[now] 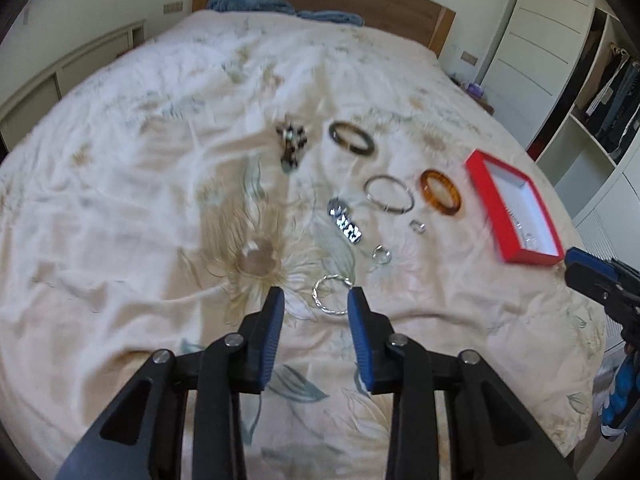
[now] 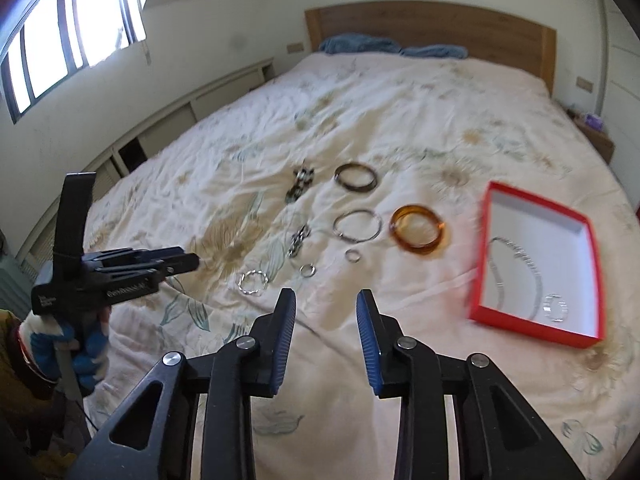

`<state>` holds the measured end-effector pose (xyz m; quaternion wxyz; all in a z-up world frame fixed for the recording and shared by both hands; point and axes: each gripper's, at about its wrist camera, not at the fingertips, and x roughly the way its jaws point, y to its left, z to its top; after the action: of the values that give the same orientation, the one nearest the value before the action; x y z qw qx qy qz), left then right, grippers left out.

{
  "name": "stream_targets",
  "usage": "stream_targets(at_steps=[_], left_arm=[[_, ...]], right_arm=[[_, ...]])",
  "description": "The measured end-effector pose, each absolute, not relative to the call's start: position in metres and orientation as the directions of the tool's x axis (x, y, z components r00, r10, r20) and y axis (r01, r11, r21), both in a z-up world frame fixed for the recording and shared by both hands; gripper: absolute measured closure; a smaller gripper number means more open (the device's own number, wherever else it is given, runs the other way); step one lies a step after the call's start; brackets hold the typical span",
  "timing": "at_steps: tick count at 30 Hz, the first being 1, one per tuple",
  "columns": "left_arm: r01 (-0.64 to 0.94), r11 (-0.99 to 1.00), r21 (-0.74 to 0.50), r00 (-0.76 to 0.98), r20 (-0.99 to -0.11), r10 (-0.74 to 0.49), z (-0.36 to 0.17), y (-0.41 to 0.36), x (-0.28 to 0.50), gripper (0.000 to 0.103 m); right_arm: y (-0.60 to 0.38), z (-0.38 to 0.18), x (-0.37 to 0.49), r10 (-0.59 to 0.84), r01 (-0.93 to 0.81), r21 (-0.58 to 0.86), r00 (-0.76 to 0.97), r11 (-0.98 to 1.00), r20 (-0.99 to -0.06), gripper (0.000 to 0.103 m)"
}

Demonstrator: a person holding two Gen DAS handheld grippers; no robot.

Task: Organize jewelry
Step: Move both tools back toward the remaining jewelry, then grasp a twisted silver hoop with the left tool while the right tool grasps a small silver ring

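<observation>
Jewelry lies on the bed quilt [image 1: 120, 184]: a twisted silver hoop [image 1: 331, 295] [image 2: 253, 282], a chain bracelet [image 1: 344, 226] [image 2: 299, 240], two small rings [image 1: 382, 255] [image 1: 418, 226], a thin silver bangle [image 1: 389, 194] [image 2: 357, 227], an amber bangle [image 1: 440, 192] [image 2: 417, 231], a dark bangle [image 1: 352, 138] [image 2: 356, 176] and a dark beaded piece [image 1: 292, 142] [image 2: 301, 184]. A red box [image 1: 516, 210] [image 2: 536, 264] holds a silver necklace [image 2: 516, 268] and a small bracelet [image 2: 556, 307]. My left gripper [image 1: 316, 300] is open just above the twisted hoop. My right gripper [image 2: 326, 304] is open and empty, near the front of the bed.
A wooden headboard [image 2: 432, 24] and blue pillows [image 2: 360, 45] are at the far end. A window [image 2: 60, 32] and low cabinets [image 2: 208, 96] are on the left, a wardrobe [image 1: 592, 92] on the right. The left gripper shows in the right wrist view [image 2: 160, 264].
</observation>
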<state>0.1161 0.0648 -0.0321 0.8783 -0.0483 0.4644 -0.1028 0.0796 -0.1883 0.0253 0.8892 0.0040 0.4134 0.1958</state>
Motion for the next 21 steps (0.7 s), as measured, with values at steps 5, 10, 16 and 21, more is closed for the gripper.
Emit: stream_targets(at_steps=[5, 10, 16, 21], left_arm=[[0.138, 0.973, -0.183, 0.506, -0.832, -0.228, -0.063, 0.06, 0.134, 0.072], [0.144, 0.97, -0.195, 0.461, -0.854, -0.24, -0.089, 0.057, 0.149, 0.072], [0.163, 0.965, -0.203, 0.425, -0.869, -0.255, -0.106, 0.051, 0.158, 0.08], [0.153, 0.966, -0.21, 0.42, -0.871, -0.256, -0.112, 0.054, 0.161, 0.09]], right_arm=[[-0.165, -0.012, 0.117, 0.388, -0.396, 0.191, 0.509, 0.898, -0.769, 0.071], [-0.142, -0.042, 0.148, 0.414, -0.447, 0.2, 0.456, 0.872, -0.788, 0.071], [-0.126, -0.069, 0.171, 0.425, -0.492, 0.197, 0.409, 0.848, -0.807, 0.071], [-0.115, -0.084, 0.187, 0.422, -0.514, 0.186, 0.391, 0.837, -0.818, 0.071]])
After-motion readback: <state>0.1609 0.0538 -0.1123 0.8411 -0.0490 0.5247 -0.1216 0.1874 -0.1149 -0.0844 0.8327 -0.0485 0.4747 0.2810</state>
